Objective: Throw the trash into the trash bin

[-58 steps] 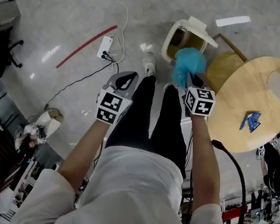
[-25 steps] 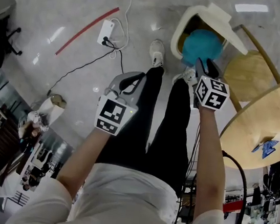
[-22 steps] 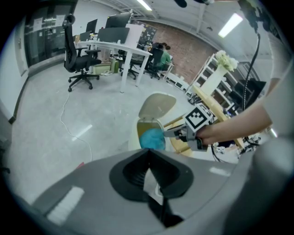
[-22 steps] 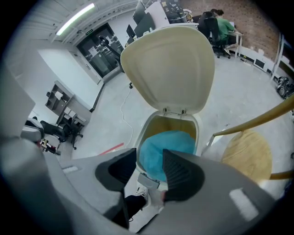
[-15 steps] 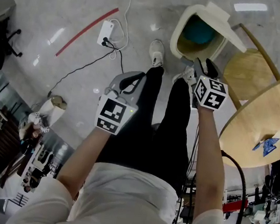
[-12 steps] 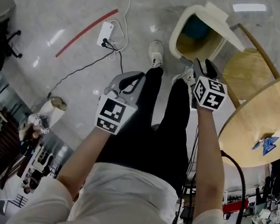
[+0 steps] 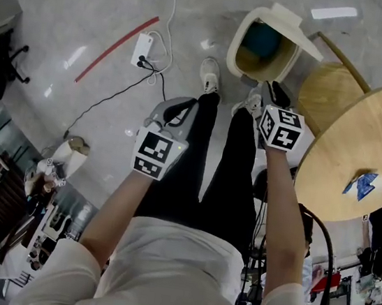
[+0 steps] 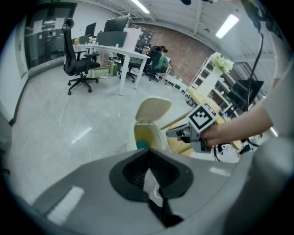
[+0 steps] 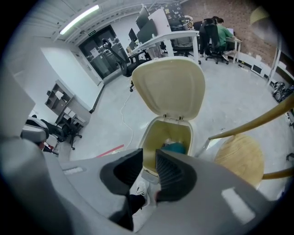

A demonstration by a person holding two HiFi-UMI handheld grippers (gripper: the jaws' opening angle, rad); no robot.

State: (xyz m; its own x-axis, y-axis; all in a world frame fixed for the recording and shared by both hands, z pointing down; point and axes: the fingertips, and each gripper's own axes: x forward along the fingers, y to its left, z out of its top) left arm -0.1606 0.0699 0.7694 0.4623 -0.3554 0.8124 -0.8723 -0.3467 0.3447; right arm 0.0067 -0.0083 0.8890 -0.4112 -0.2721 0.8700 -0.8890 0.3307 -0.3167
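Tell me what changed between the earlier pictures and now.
The right gripper let go of the teal trash, which dropped and now lies inside the trash bin. That gripper is now empty, its jaws closing with nothing between them. The left gripper stayed shut and in place, and the blue wrapper remains on the round table.

The teal trash [image 7: 263,39] shows only partly inside the trash bin [image 7: 233,46]; the round table [image 7: 332,154] is cut by the picture's right edge

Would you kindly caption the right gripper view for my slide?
Right gripper, jaws closing empty, above open bin holding teal trash.
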